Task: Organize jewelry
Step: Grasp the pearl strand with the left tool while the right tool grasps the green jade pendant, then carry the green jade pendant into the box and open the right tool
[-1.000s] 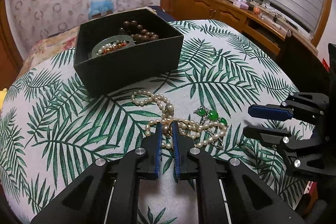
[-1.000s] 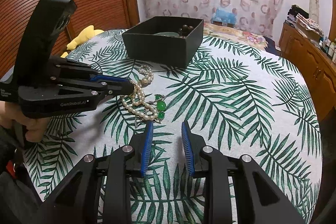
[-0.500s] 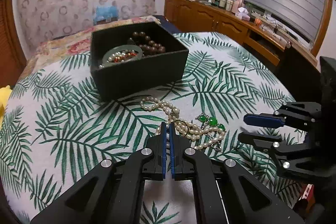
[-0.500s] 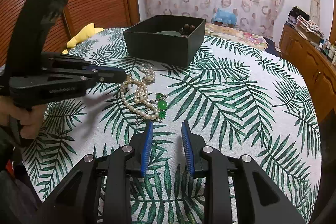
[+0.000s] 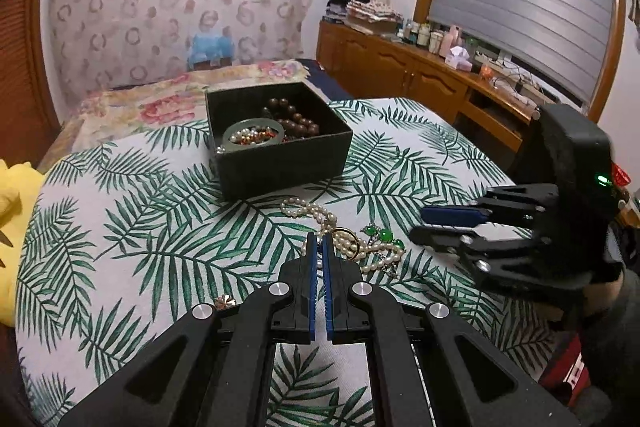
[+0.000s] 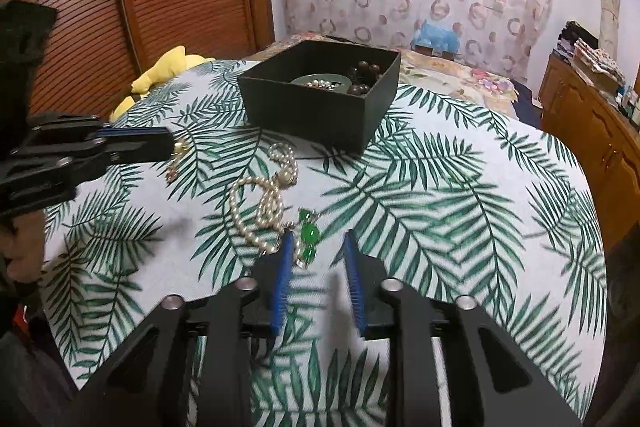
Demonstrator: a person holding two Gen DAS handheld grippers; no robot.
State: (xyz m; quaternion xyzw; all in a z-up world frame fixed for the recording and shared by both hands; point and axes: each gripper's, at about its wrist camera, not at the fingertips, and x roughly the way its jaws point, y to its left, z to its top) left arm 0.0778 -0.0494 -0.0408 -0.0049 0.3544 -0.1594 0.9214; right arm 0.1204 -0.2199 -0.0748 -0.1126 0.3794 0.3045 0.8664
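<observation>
A black box (image 5: 276,143) with brown beads and a bangle stands on the leaf-print table; it also shows in the right wrist view (image 6: 320,99). A pearl necklace (image 6: 260,207) and a green-stone piece (image 6: 309,235) lie in front of it. My left gripper (image 5: 319,243) is shut and lifted above the table, with a small gold piece (image 6: 180,149) hanging at its tip. The gold ring (image 5: 347,239) seems to rest among the pearls (image 5: 320,215). My right gripper (image 6: 316,243) is open, just in front of the green-stone piece.
A small flower-shaped trinket (image 5: 224,302) lies on the cloth near my left gripper's base. A yellow soft toy (image 6: 168,71) sits at the table's left edge. A wooden cabinet (image 5: 420,83) runs along the right wall. A bed (image 5: 160,107) is behind the table.
My left gripper closed on a small gold piece at the pearl pile, then rose and pulled back. My right gripper moved forward toward the green-stone piece, still open.
</observation>
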